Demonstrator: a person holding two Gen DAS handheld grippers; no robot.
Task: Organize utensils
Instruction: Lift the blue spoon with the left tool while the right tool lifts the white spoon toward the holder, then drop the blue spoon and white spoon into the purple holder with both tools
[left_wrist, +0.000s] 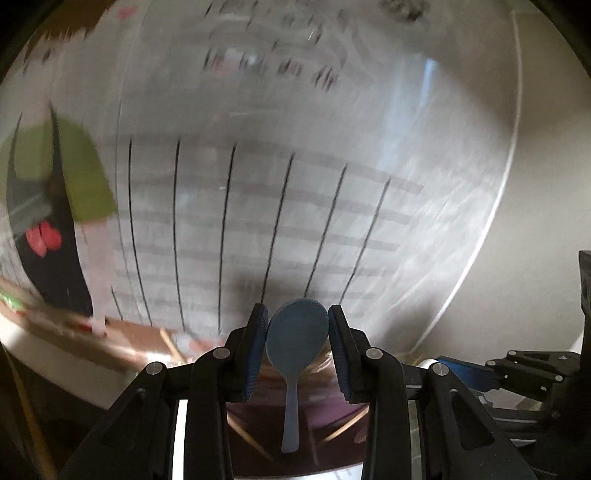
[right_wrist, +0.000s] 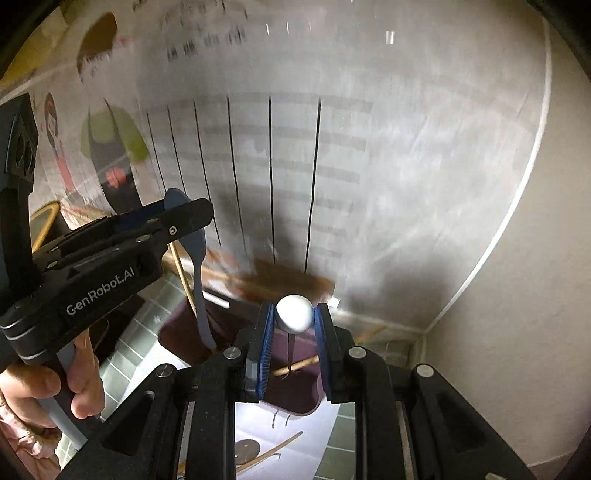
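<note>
My left gripper (left_wrist: 297, 332) is shut on a blue spoon (left_wrist: 295, 343) by its bowl, the handle hanging down toward me. The same gripper (right_wrist: 177, 218) and blue spoon (right_wrist: 195, 243) show at the left of the right wrist view, held up in the air by a hand. My right gripper (right_wrist: 294, 314) is shut on the round pale bowl of a white spoon (right_wrist: 294, 309), its thin handle hanging below. Both are raised above a dark purple tray (right_wrist: 295, 391). A wooden chopstick (right_wrist: 295, 366) lies on the tray.
A white wall poster (right_wrist: 277, 147) with ruled lines and cartoon figures fills the background, motion-blurred. A beige wall corner (right_wrist: 498, 295) is at right. Green tiled surface (right_wrist: 147, 332) and more wooden utensils (right_wrist: 266, 454) lie below. My right gripper's body (left_wrist: 532, 369) shows at the left view's right edge.
</note>
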